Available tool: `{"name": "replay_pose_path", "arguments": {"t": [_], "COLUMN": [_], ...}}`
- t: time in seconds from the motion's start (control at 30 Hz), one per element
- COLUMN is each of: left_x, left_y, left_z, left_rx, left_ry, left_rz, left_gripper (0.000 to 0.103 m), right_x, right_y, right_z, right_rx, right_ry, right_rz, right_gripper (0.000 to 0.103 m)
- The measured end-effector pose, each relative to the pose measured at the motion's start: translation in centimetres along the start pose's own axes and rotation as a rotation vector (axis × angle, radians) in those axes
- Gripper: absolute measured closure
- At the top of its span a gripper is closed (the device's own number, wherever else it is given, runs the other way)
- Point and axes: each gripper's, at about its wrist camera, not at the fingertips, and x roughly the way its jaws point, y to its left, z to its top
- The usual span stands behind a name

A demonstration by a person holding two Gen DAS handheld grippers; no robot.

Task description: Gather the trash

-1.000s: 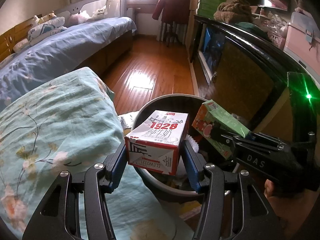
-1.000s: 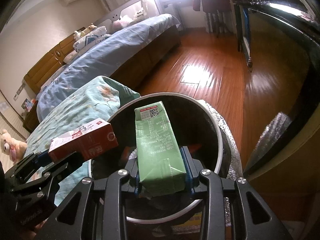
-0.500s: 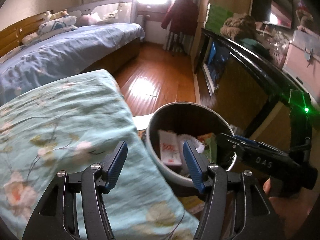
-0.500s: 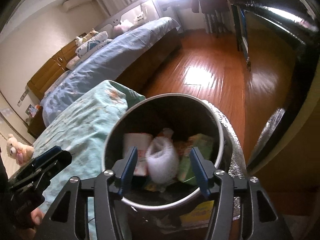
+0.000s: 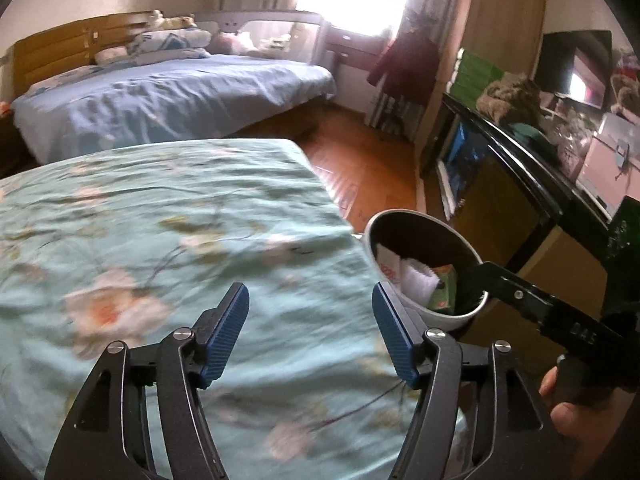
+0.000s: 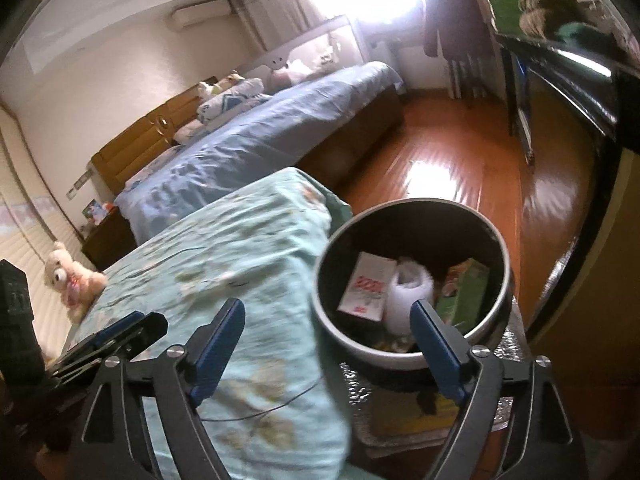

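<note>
A round grey trash bin (image 6: 408, 354) stands on the floor beside the bed; it also shows in the left wrist view (image 5: 436, 320). Inside lie a red-and-white carton (image 6: 366, 288), a white crumpled wad (image 6: 410, 292) and a green carton (image 6: 464, 292). My left gripper (image 5: 310, 336) is open and empty above the floral teal bedspread (image 5: 160, 240), left of the bin. My right gripper (image 6: 326, 344) is open and empty, near the bin's left rim, its right finger over the bin. The right gripper's arm (image 5: 552, 312) reaches over the bin in the left wrist view.
A blue-covered bed (image 5: 160, 96) with pillows lies beyond. A dark TV cabinet (image 5: 512, 184) runs along the right. Wooden floor (image 6: 460, 160) lies between them. A teddy bear (image 6: 72, 276) sits on the teal bedspread. Silver foil and a yellow item (image 6: 400, 412) lie under the bin.
Both grippers opened and dropped their cartons into the bin. Then both pulled back and swung left, toward the teal bedspread.
</note>
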Motion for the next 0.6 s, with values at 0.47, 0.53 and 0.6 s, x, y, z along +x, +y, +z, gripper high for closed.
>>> {"name": "replay_pose_path", "arguments": {"t": [0.47,0.53,0.6], "left_x": [-5.9,-6.9,-7.7], "left_y": [4.3,4.5,4.6], "left_z": [-2.7,-2.5,-2.4], "left_rx": [-0.071,-0.073,-0.072], "left_ry": [-0.096,-0.119,-0.141], "left_rz": [0.089,0.103,0.113], "left_gripper": [0.031,0.031,0.030], "right_x": [-3.1,-3.6,-4.2], "right_y": [5.4,6.0,6.7], "right_z": [-1.6,-1.4,-0.9], "right_rx": [-0.121,-0.138,-0.163], "right_ry": [-0.142,-0.157,-0.183], "right_rz": [0.013,0.021,0.019], "right_gripper": [0.004,0.003,0.003]}}
